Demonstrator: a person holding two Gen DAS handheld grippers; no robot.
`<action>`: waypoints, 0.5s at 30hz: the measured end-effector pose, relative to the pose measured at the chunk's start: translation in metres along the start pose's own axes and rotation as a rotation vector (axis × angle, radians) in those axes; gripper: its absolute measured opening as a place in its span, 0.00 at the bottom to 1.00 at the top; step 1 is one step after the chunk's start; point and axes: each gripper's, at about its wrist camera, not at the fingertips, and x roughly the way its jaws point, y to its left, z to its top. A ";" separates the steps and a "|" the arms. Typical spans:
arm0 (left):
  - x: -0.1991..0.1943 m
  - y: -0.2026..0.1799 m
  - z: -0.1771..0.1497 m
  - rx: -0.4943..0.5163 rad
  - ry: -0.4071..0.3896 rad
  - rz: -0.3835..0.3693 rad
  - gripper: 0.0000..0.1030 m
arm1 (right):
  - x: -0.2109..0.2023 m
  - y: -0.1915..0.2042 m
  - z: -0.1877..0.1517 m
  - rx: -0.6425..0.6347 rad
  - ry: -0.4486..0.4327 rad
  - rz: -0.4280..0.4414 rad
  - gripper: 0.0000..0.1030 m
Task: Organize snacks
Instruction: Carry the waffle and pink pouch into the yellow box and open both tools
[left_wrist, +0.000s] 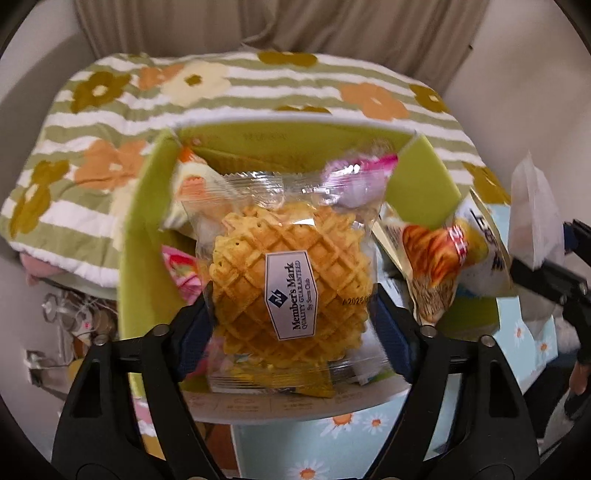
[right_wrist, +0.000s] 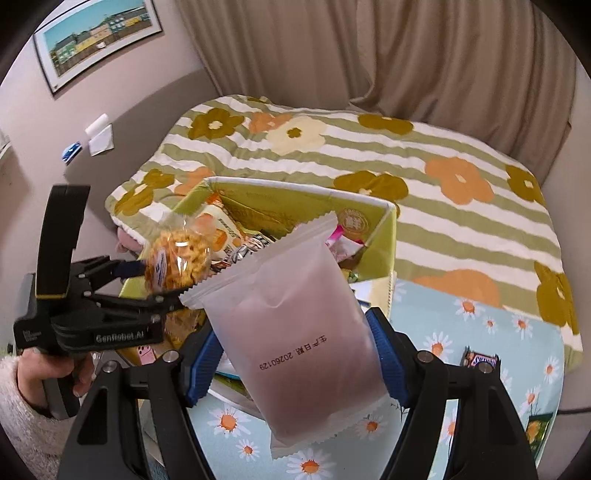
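**Both packets over the box, waffle first**

Your left gripper (left_wrist: 291, 314) has the waffle packet (left_wrist: 286, 280) between its jaws, directly above the open green box (left_wrist: 136, 236). The jaws stand wide. Whether the pads still press on the wrapper you cannot tell from here; the packet sits between them with little or no gap at either side. Its long axis runs from 6 to 12 o'clock in the left wrist view, with the crimped top edge pointing to 12, toward the far wall of the box. The box lies straight ahead and below, so the drop is downward, not sideways.

Your right gripper (right_wrist: 295, 354) is closed about halfway on a frosted pink pouch (right_wrist: 295, 325), pads against both its sides. The pouch leans from 5 to 11 o'clock, its top seam aimed at the box's near corner. The box sits at 12 o'clock from these jaws, a little further off, so the left hand is nearer.
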 end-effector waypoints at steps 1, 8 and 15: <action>0.003 -0.001 -0.001 0.006 0.009 0.001 0.99 | 0.001 -0.001 0.000 0.007 0.005 -0.003 0.68; 0.000 0.011 -0.010 -0.021 0.002 -0.006 1.00 | 0.005 -0.002 -0.002 0.000 0.013 -0.012 0.68; -0.016 0.026 -0.007 -0.038 -0.045 0.040 1.00 | 0.021 0.006 -0.011 -0.035 0.024 -0.017 0.72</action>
